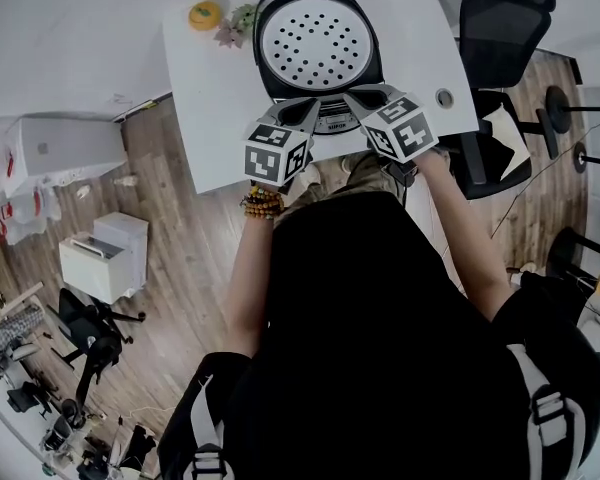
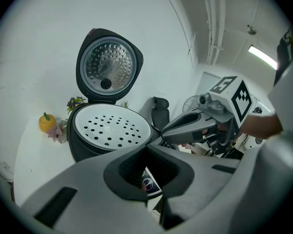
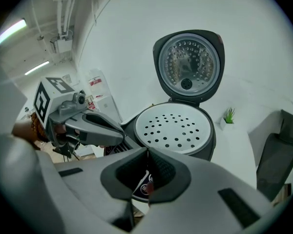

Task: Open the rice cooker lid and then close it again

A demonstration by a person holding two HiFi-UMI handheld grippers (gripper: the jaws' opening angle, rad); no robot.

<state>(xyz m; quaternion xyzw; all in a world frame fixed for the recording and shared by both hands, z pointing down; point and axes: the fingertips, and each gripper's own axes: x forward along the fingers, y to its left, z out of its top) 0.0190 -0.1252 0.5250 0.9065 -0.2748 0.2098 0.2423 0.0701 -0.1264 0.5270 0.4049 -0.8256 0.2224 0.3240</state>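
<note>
The round lid [image 2: 107, 67] of the black rice cooker [image 2: 80, 145] stood upright, facing you; your left gripper [image 2: 146, 147] and right gripper [image 3: 147, 152], clenched empty, hovered before the cooker.

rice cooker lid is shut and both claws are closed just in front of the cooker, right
Not quite: the lid is open, standing upright behind the rice cooker, as the left gripper view shows. The left claw and right claw are both closed just in front of it.

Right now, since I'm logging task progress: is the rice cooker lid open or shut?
Open. The lid stands upright at the back of the rice cooker, its underside showing, and the white perforated tray lies exposed.
</note>
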